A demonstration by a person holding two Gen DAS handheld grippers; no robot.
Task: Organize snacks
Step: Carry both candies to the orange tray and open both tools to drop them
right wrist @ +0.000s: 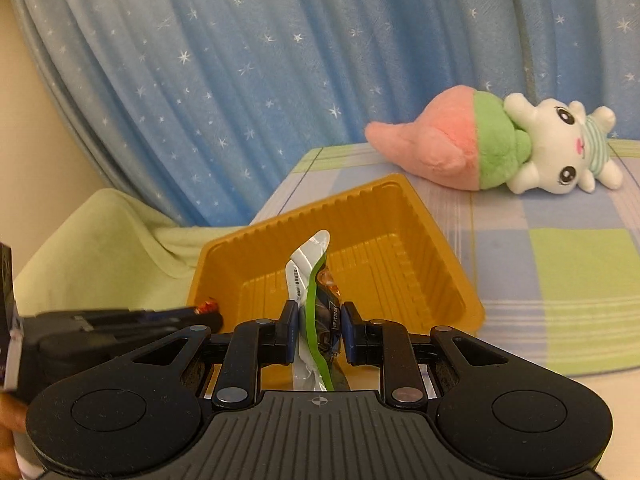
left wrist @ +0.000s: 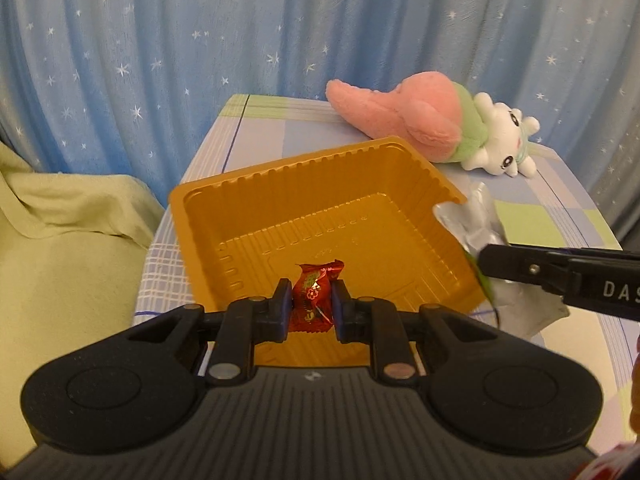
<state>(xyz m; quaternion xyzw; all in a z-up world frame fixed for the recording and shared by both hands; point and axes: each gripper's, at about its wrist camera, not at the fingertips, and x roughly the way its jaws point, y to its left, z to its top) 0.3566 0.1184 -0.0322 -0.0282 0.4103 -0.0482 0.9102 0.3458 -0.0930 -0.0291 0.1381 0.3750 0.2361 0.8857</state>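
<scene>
Left wrist view: the left gripper (left wrist: 311, 308) is closed onto a red-wrapped candy (left wrist: 314, 300), pinched between both blue-padded fingers (left wrist: 285, 309), just over the near wall of the gold plastic tray (left wrist: 224, 216).
Right wrist view: the right gripper (right wrist: 320, 330) is clamped on a silver-and-green snack packet (right wrist: 310, 280), held on edge so it stands upright between the fingers, above the tray's (right wrist: 452, 276) near side.
Tray: it sits on the checked tablecloth (left wrist: 264, 128) near the table's left edge; nothing lies on the ribbed floor that shows.
Packet seen from the left: the packet (left wrist: 472, 220) hangs over the tray's right rim, gripped by the right gripper (left wrist: 486, 264) coming in from the right.
Candy seen from the right: only a red tip (right wrist: 206, 306) shows at the end of the left gripper (right wrist: 208, 314), at the tray's left wall.
Plush toy: a pink, green and white stuffed animal (left wrist: 432, 128) lies on its side near the table's far edge, well apart from the tray.
Backdrop: a blue star-print curtain (left wrist: 160, 40) hangs behind; a pale green cloth (left wrist: 60, 220) lies left of the table.
</scene>
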